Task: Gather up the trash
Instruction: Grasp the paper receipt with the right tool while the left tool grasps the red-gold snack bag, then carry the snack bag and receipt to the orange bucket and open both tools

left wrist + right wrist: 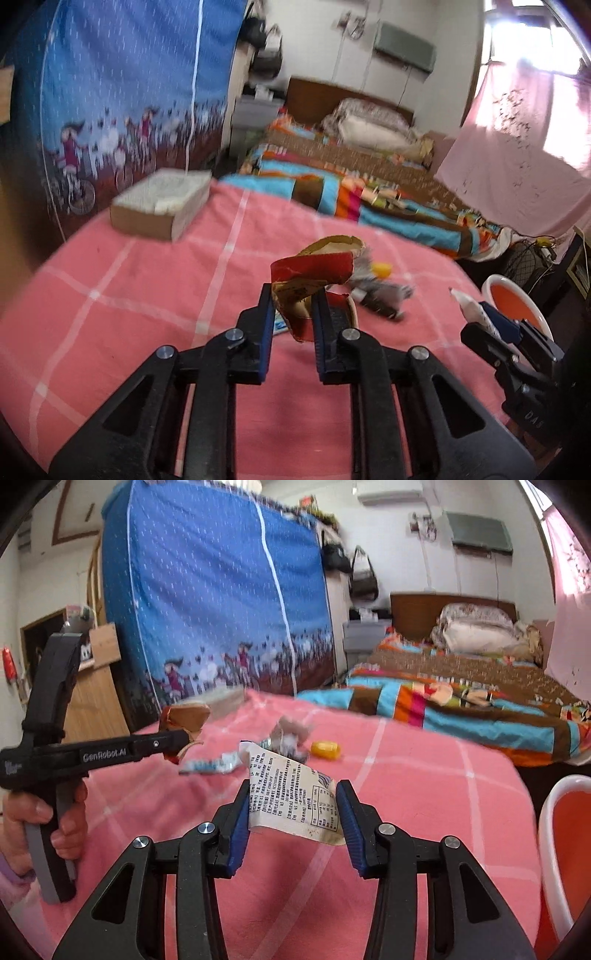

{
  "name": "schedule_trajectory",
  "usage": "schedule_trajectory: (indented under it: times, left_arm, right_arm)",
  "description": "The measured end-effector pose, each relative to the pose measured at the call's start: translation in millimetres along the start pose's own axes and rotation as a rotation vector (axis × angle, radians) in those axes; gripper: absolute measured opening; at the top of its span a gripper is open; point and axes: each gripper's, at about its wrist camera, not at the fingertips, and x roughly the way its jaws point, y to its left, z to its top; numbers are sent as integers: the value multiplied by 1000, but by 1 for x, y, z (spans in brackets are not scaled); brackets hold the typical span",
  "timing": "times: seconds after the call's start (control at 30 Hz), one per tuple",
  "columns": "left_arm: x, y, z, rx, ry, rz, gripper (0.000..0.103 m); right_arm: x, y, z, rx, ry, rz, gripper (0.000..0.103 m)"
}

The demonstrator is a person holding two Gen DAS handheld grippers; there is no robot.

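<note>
Pink cloth with a white check pattern (pixel 147 295) covering the tabletop, seen from both wrist cameras. Left gripper (pixel 291 317): its jaws are clamped on a crumpled red-and-gold foil wrapper (pixel 314 273), which stands up between the blue pads and is lifted off the cloth; in the right wrist view the same gripper (pixel 177 742) enters from the left edge, held by a hand (pixel 40 823) in a pale sleeve, with the wrapper (pixel 184 716) at its tip. Right gripper (pixel 291 812): its jaws are clamped on a flattened white paper packet printed with black text (pixel 295 794), tilted up toward the left; in the left wrist view this gripper (pixel 476 317) appears at the right edge with the packet (pixel 469 306) seen edge-on.

Remaining trash on the cloth beyond the grippers: a crumpled grey-and-white wrapper (pixel 291 738), a small yellow plastic piece (pixel 325 749) just right of it, and a blue-and-white printed wrapper (pixel 210 764) lying flat near the left gripper's tip.

Containers: 1 white round plastic bin with an orange-red liner (pixel 565 849) stands beside the right edge of the tabletop; its contents cannot be told. 1 shallow rectangular brown cardboard box (pixel 162 206) sits at the far left of the cloth, filled with pale material that is too blurred to identify.

Background: a blue printed fabric wardrobe (pixel 221 590) and a bed with a multicoloured striped cover (pixel 461 694).
</note>
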Motion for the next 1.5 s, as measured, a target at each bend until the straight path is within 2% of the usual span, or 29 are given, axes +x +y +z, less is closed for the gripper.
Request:
schedule_trajectory:
  times: [0.2, 0.43, 0.6, 0.7, 0.87, 1.03, 1.23, 1.5]
  left_arm:
    - [-22, -34, 4, 52, -150, -60, 23]
    - [-43, -90, 13, 132, -322, -145, 23]
    - [-46, -129, 16, 206, -392, -211, 23]
    - [-45, -151, 16, 244, -406, -253, 23]
    - [-40, -187, 12, 305, -397, -319, 24]
    - [-28, -218, 9, 341, -351, -383, 24]
    - [-4, -248, 1, 354, -252, -448, 24]
    - [30, -285, -9, 373, -95, -506, 24]
  right_arm:
    - [-41, -10, 13, -22, -201, -64, 42]
    - [-82, -31, 22, -14, -366, -167, 42]
    - [-111, -50, 25, -5, -463, -268, 42]
    - [-126, -64, 25, 11, -501, -330, 42]
    - [-142, -82, 20, 37, -512, -421, 42]
    - [-153, -108, 14, 96, -486, -495, 42]
    - [-155, -140, 5, 169, -397, -578, 42]
    - [-155, -170, -11, 251, -297, -632, 43]
